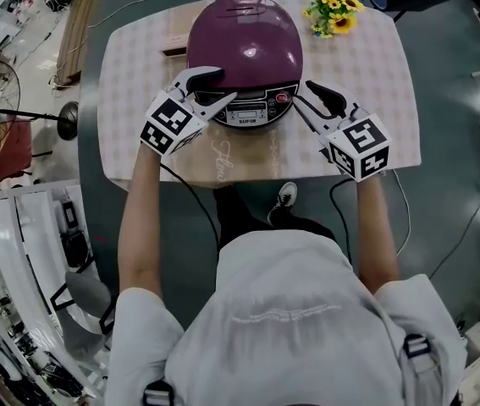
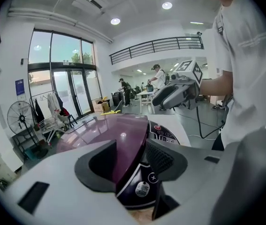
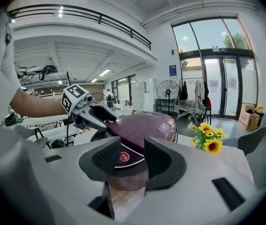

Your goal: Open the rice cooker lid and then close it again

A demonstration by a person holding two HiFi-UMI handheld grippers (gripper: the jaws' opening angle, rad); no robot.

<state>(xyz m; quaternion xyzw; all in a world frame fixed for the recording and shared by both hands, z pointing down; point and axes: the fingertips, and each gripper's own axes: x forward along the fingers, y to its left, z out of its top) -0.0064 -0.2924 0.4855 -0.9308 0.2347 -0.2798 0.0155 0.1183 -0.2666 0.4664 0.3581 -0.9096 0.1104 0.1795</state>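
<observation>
Presently: purple rice cooker, lid down, a gripper at each front corner

- Item: glossy purple domed rice cooker (image 1: 244, 45), lid closed. It stands upright at the centre of the table, and its black control panel (image 1: 252, 110) faces the person.
- Support: rectangular table with pale checked cloth (image 1: 138, 66).
- Left gripper (image 1: 221, 87): at the cooker's front-left. Jaws are spread, one lying over the lid and the other along the front panel, so the lid's rim passes between them. The pads sit close to the shell, and no firm pinch shows.
- Right gripper (image 1: 306, 93): just beside the cooker's front-right edge. Jaws are spread with nothing gripped. In the right gripper view, the cooker's lower rim and a red round label show beyond the gap.
- Small bunch of yellow sunflowers (image 1: 331, 8): on the table's far right corner, near the cooker but apart from it.
- Person in a white short-sleeved shirt (image 1: 290, 311): stands at the table's near edge with both forearms extended.
- Surroundings: a black floor fan (image 3: 169, 90) stands by tall glass doors (image 3: 217, 86), and dark cables trail across the grey floor.
</observation>
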